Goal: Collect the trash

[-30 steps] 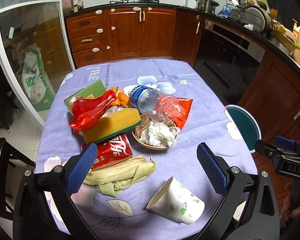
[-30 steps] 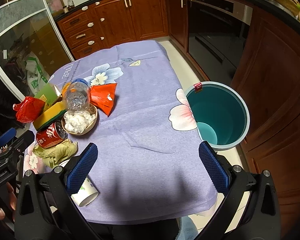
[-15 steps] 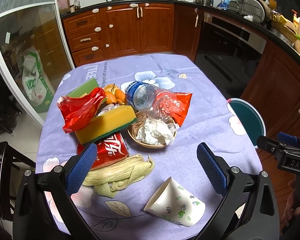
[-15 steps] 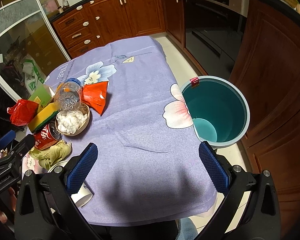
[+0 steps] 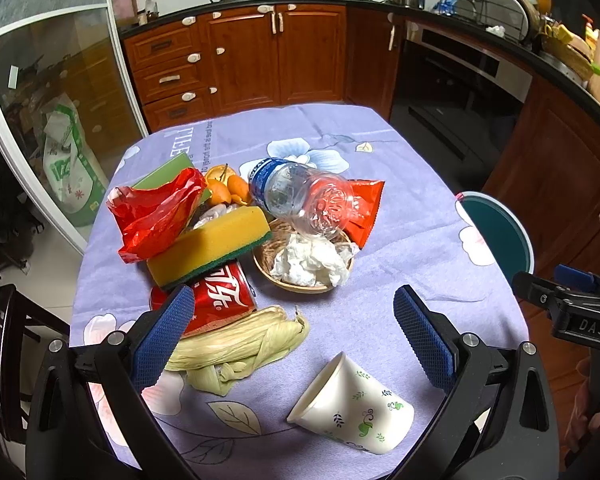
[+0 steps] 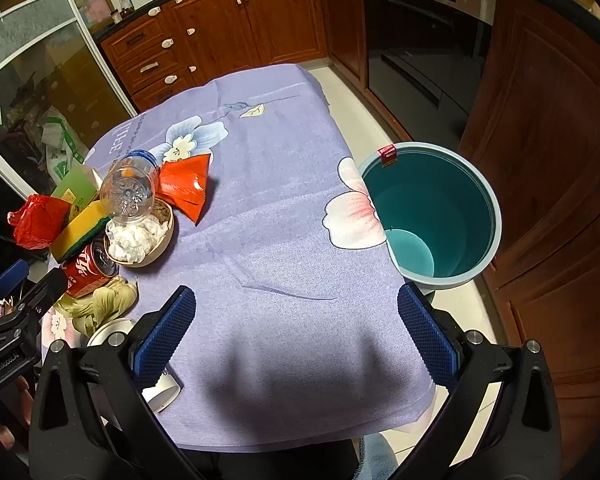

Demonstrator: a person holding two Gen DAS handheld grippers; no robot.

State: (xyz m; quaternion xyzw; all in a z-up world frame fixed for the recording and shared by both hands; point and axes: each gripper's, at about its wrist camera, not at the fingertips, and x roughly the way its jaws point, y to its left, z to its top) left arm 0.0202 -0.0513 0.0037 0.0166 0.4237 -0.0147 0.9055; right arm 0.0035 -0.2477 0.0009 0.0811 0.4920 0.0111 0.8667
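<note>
A pile of trash lies on the purple flowered tablecloth (image 5: 412, 240): a tipped paper cup (image 5: 352, 408), corn husks (image 5: 236, 348), a red cola can (image 5: 216, 298), a yellow-green sponge (image 5: 210, 244), a red plastic bag (image 5: 156, 212), a clear plastic bottle (image 5: 300, 196), an orange snack wrapper (image 5: 364, 208) and a wicker bowl of crumpled tissue (image 5: 308, 260). My left gripper (image 5: 292, 336) is open above the cup and husks. My right gripper (image 6: 296, 336) is open over bare cloth. The teal bin (image 6: 432, 216) stands on the floor by the table's right edge.
A green box (image 5: 168, 172) and orange peels (image 5: 228, 190) lie behind the pile. Wooden kitchen cabinets (image 5: 236, 56) and an oven (image 5: 460, 80) line the far and right walls. A glass door (image 5: 44, 92) is at left. A dark chair (image 5: 4, 344) stands near left.
Both grippers have drawn back and risen slightly, so the table looks a little farther away. Nothing on the table has moved. Both grippers stay open.
</note>
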